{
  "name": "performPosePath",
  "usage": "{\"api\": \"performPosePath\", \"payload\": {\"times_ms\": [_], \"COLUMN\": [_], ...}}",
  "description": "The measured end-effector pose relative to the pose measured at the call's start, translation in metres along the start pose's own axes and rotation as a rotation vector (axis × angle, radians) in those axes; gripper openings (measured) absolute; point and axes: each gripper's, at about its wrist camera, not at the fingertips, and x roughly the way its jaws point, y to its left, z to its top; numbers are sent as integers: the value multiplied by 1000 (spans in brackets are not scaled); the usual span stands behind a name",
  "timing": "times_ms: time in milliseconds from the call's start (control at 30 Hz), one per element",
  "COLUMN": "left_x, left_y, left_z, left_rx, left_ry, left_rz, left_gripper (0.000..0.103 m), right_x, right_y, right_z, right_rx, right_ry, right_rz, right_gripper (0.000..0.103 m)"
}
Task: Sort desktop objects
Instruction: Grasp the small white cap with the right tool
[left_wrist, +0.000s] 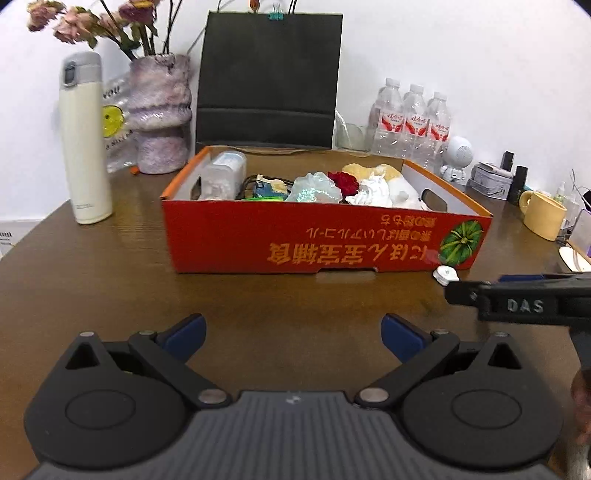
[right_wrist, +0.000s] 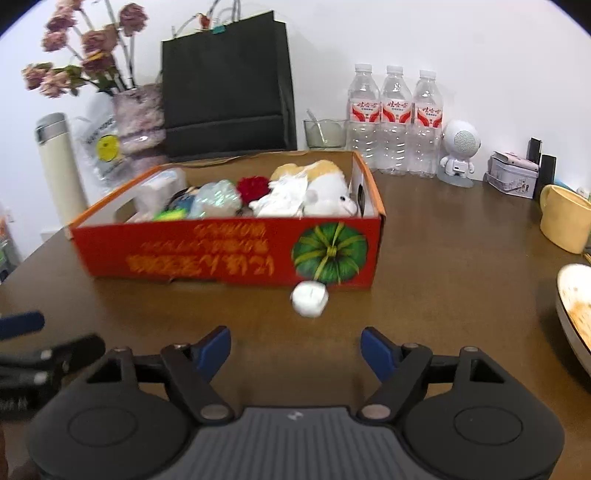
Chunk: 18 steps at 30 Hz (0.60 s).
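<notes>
While both tools hang low over the brown table (right_wrist: 461, 258), neither carries anything: the right gripper (right_wrist: 295, 349) has its blue pads spread with only bare wood between them, and the left gripper (left_wrist: 293, 338) is likewise spread wide and empty.

At 12 o'clock from the right gripper, just ahead of its pads, a small white object (right_wrist: 309, 298) lies loose on the table, touching or nearly touching the near wall of the red cardboard box (right_wrist: 221, 254). Judgement: it is the next item to sort, and the spread pads suit a straddling approach. In the left view it sits at 2 o'clock, partly behind the right tool's finger.

The box already holds soft white items, a plush toy (right_wrist: 328, 192), a red flower and some plastic packets, so it appears to be the collecting bin.

Hard to make out: the white object is blurred, its kind unclear. At 3 o'clock a plate (right_wrist: 576, 314) and yellow mug (right_wrist: 565, 218) are cut off by the frame. Box contents overlap; lower layers are hidden.
</notes>
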Motion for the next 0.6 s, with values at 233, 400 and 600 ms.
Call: {"api": "performPosePath", "payload": {"times_ms": [233,400,600], "left_x": [35,47,39], "left_y": [3,9,12], "left_z": [15,16,15], "left_rx": [2,-27,-42], "left_ry": [20,42,71], "left_rz": [25,30,3], "left_gripper": [95,39,7], "right_x": [34,42,36], "right_y": [7,13,18], "right_z": [10,9,7], "right_rx": [-12,-36,-41], "right_ry": [33,24,22], "right_rz": [-37,-41,-5], "right_gripper": [62,38,23]}}
